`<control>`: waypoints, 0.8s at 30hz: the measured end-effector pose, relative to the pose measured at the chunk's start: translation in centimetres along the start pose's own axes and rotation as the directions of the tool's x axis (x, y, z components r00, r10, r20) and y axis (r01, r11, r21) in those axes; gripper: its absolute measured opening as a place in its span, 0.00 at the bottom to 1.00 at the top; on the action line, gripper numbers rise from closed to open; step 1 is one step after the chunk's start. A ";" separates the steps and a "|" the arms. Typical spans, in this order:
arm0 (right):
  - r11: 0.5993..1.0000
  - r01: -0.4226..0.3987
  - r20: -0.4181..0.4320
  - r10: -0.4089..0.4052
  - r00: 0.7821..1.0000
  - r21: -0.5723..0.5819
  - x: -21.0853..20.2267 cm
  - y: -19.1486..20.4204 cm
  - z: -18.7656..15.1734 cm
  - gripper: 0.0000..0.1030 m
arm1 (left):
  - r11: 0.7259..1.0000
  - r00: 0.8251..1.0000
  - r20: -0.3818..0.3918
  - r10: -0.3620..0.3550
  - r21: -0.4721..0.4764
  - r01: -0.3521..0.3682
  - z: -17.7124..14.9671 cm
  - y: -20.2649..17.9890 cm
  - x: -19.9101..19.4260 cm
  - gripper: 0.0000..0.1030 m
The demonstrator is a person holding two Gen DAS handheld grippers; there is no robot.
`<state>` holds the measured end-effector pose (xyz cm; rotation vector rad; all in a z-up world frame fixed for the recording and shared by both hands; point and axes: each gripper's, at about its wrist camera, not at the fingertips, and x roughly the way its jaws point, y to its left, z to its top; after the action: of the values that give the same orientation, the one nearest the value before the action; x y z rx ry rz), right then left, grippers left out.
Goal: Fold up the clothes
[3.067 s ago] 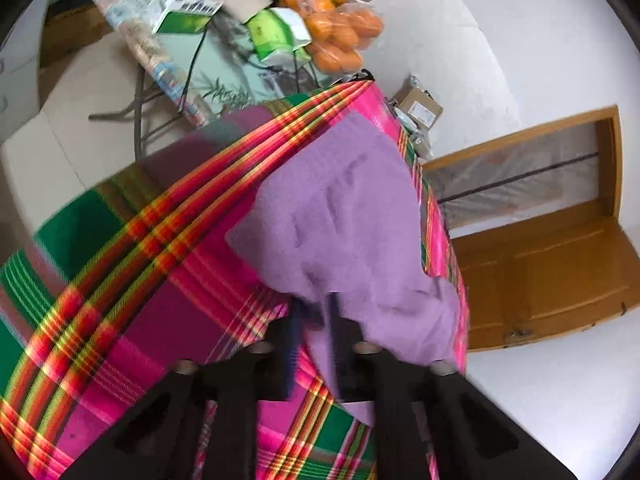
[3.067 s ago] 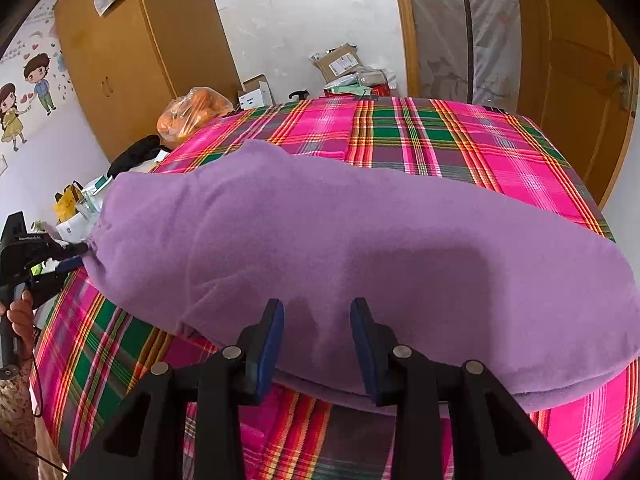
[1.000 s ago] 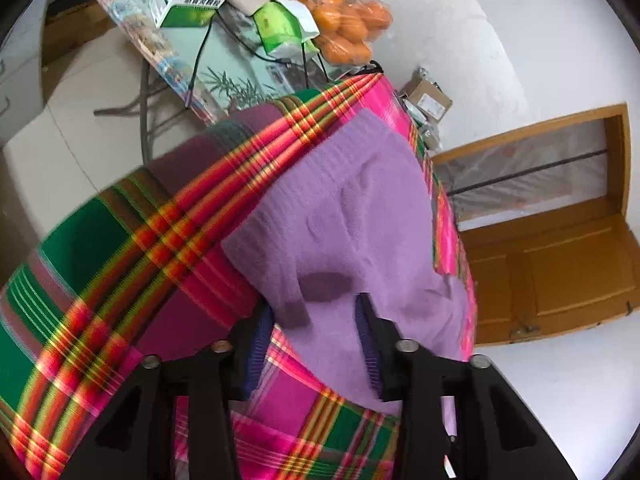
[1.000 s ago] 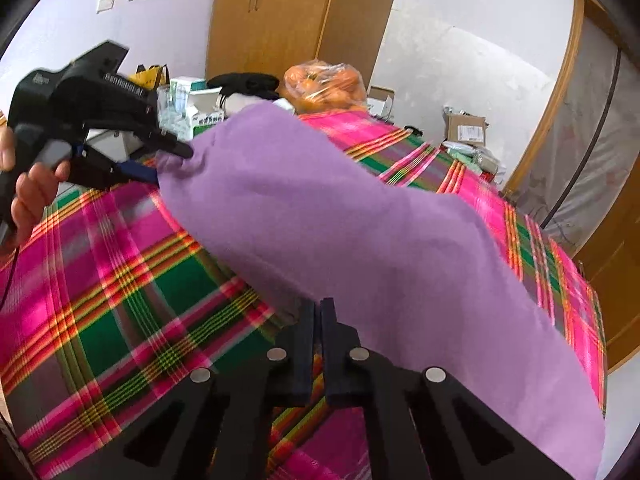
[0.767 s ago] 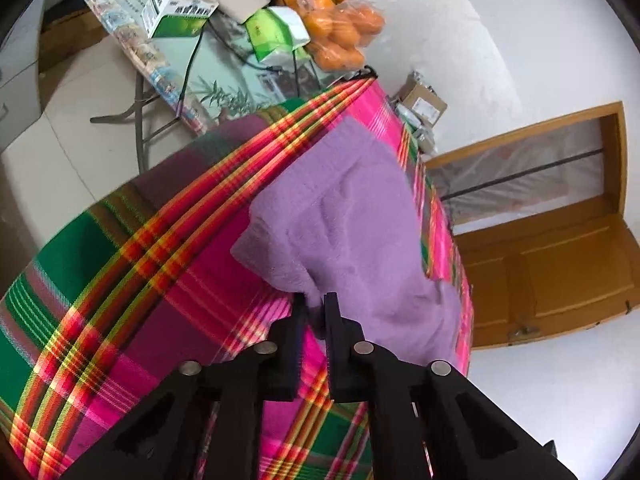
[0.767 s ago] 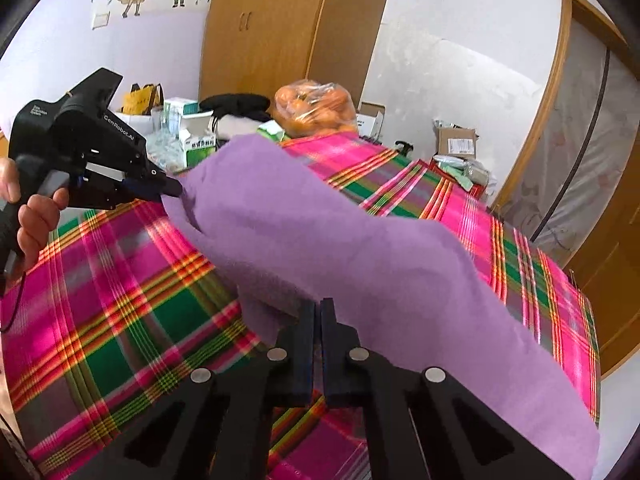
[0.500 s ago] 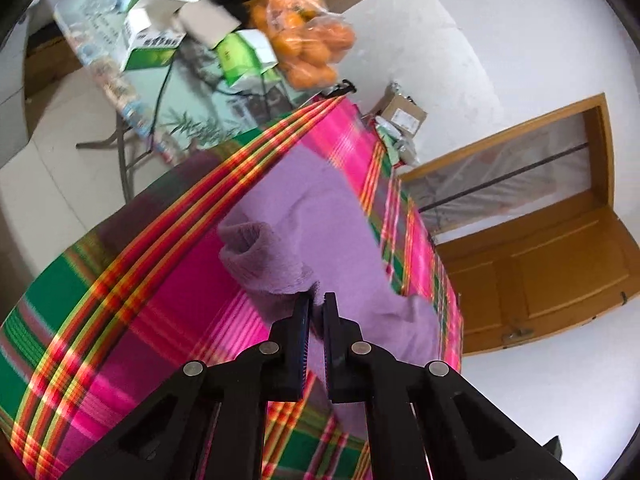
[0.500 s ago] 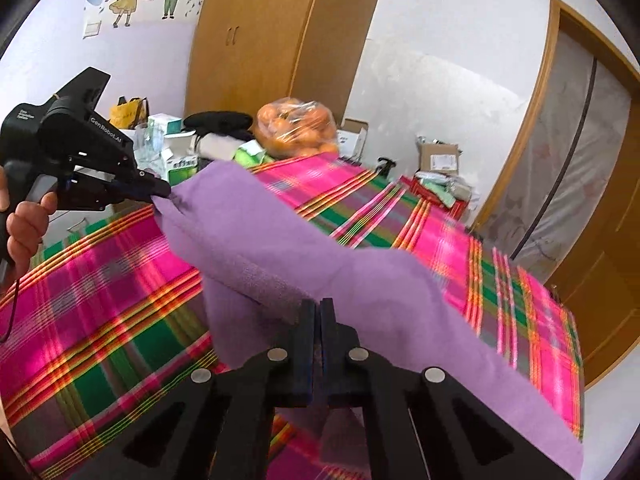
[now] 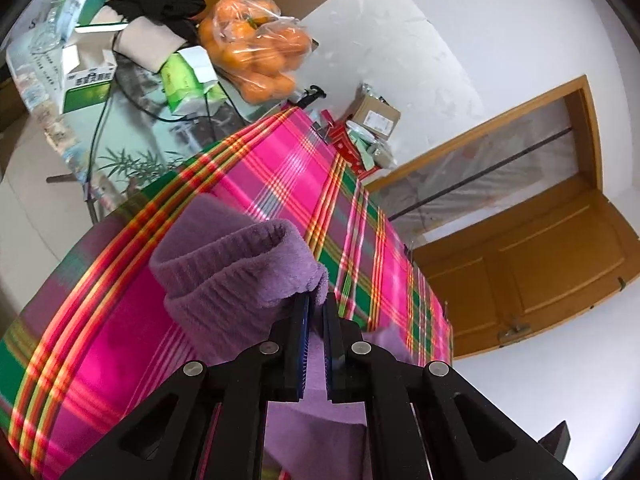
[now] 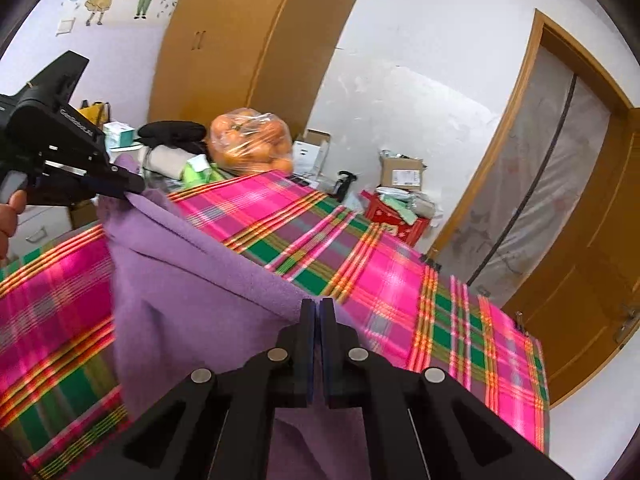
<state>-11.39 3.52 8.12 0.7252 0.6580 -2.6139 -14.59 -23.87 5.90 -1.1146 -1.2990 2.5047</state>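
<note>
Purple garment (image 10: 180, 304) now lifted, stretched between left tongs (image 9: 315, 300), right tongs (image 10: 318, 304).

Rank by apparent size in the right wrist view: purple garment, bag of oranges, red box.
1. purple garment, largest, though it is nearest the camera.
2. bag of oranges.
3. red box, smallest, and it is partly hidden.

A purple garment (image 10: 192, 300) lies over a pink-green plaid bedspread (image 10: 400, 280).

A pink-green plaid bed (image 10: 392, 280) carries the purple garment's (image 10: 192, 300) lower part.
</note>
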 end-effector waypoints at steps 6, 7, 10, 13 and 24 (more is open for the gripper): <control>0.998 0.053 -0.021 -0.054 0.998 -0.032 2.7 -0.8 0.6 0.02 | 0.999 1.000 0.006 0.016 0.040 -0.016 1.2 -1.5 2.1 0.06; 0.998 0.055 -0.025 -0.056 0.998 -0.028 3.1 -1.1 0.7 0.02 | 0.999 1.000 0.007 0.018 0.045 -0.018 1.4 -1.7 2.4 0.06; 0.997 0.069 -0.026 -0.070 0.997 -0.023 4.3 -1.7 1.0 0.02 | 0.998 1.000 0.004 0.029 0.059 -0.029 2.0 -2.3 3.5 0.06; 0.996 0.085 -0.032 -0.086 0.996 -0.039 5.5 -1.9 1.2 0.02 | 0.997 0.999 -0.002 0.044 0.067 -0.044 2.4 -2.5 4.4 0.06; 0.984 0.172 -0.053 -0.174 0.983 -0.036 9.8 -3.1 1.7 0.02 | 0.993 0.996 0.007 0.085 0.082 -0.085 4.0 -3.2 7.7 0.05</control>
<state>-21.34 3.24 5.08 0.7656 0.8105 -2.7414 -23.51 -21.39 5.47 -1.1714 -1.1612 2.5957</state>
